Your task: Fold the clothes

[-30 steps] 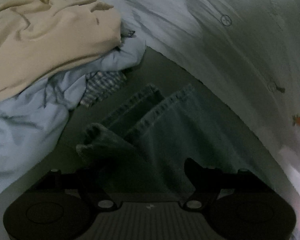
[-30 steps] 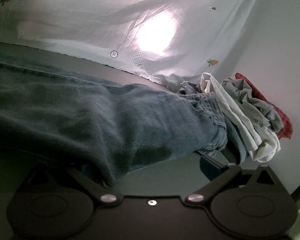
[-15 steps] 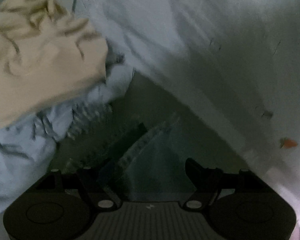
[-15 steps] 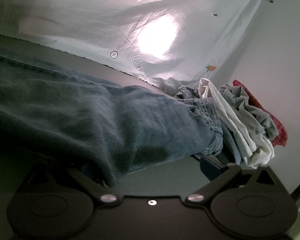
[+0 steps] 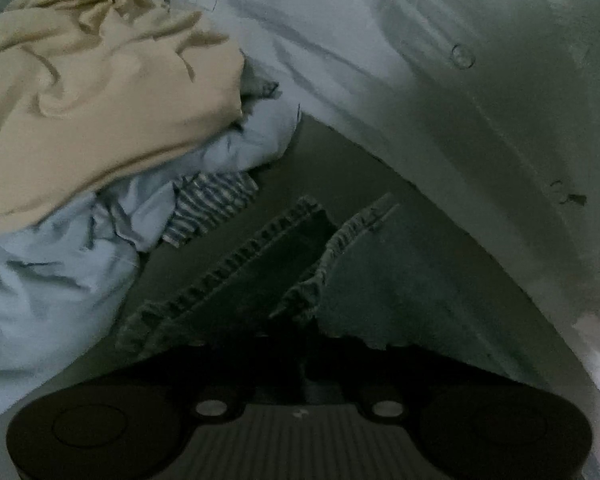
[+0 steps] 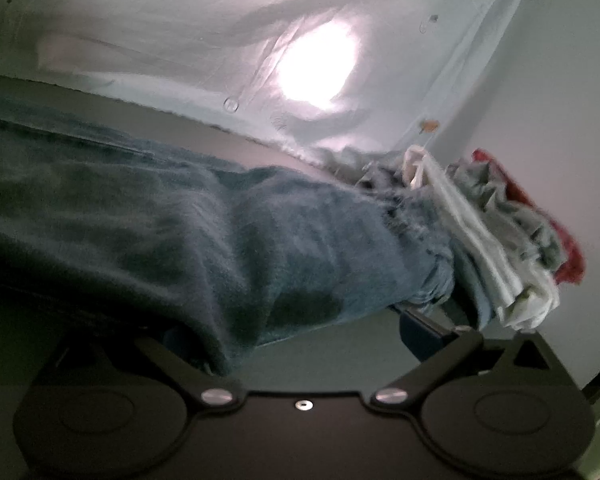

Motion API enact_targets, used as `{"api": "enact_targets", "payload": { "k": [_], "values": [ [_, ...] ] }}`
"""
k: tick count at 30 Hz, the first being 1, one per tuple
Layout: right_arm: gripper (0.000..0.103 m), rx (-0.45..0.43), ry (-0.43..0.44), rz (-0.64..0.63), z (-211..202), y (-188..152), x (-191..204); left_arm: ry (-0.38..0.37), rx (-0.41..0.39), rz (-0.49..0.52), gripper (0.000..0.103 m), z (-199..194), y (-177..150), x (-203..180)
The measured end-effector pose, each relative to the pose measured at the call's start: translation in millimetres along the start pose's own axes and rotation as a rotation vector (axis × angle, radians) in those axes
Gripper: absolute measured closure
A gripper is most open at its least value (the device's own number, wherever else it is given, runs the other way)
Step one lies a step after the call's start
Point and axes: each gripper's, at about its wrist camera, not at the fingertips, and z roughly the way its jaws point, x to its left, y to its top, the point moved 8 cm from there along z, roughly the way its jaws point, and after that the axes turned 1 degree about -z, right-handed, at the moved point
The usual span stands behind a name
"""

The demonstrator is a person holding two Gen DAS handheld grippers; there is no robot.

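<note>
- Left gripper (image 5: 304, 344) has just clenched on the near hem of the jeans (image 5: 400, 292).
- Right gripper (image 6: 300, 332) spread wide, jeans draped over its left finger.

Left tool (image 5: 300, 356): black, round side housings, silver screws, ribbed grey centre plate. Right tool (image 6: 300, 332): same black body, blue pads.

The left gripper (image 5: 300, 344) points steeply downward, its jaws just closed together and clamped on the frayed hem of the jeans (image 5: 400, 292), the fingers drawn in dark at the centre of its view. The right gripper (image 6: 300, 320) angles gently downward with jaws spread wide, denim draped over the left finger and the right fingertip (image 6: 420, 328) bare.
</note>
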Motion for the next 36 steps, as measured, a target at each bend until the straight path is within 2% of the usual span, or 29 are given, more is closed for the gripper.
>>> {"api": "enact_targets", "payload": {
  "k": [2,5,9,12,16,18,21,24,29,32,36],
  "values": [
    [0.000,0.052,0.062,0.026,2,5,-7,-0.013,-0.015,-0.008,0.099,-16,2,5],
    [0.000,0.046,0.119,0.128,-6,17,-26,-0.049,-0.044,-0.012,0.099,-40,5,8],
    [0.000,-0.025,0.106,0.113,-23,33,-34,-0.027,-0.063,0.060,0.099,-60,-5,13],
    [0.000,-0.018,0.120,0.130,-25,31,-38,0.016,-0.020,0.039,0.099,-57,-26,33],
    [0.000,0.061,0.154,0.161,-17,14,-36,0.053,0.059,-0.023,0.099,-39,-55,59],
    [0.000,0.090,0.163,0.180,-14,12,-36,0.036,0.038,-0.047,0.099,-44,-50,58],
    [0.000,0.070,0.160,0.188,-16,22,-39,-0.061,-0.056,-0.076,0.099,-69,-21,39],
    [0.000,0.058,0.148,0.156,-17,25,-36,-0.159,-0.129,-0.052,0.099,-87,15,7],
    [0.000,0.083,0.153,0.204,-15,21,-39,-0.336,-0.202,-0.011,0.100,-104,71,-62],
    [0.000,0.077,0.153,0.222,-16,23,-42,-0.427,-0.243,0.026,0.100,-120,96,-102],
    [0.000,0.058,0.148,0.222,-22,26,-42,-0.525,-0.320,0.024,0.100,-155,109,-126]
  ]
}}
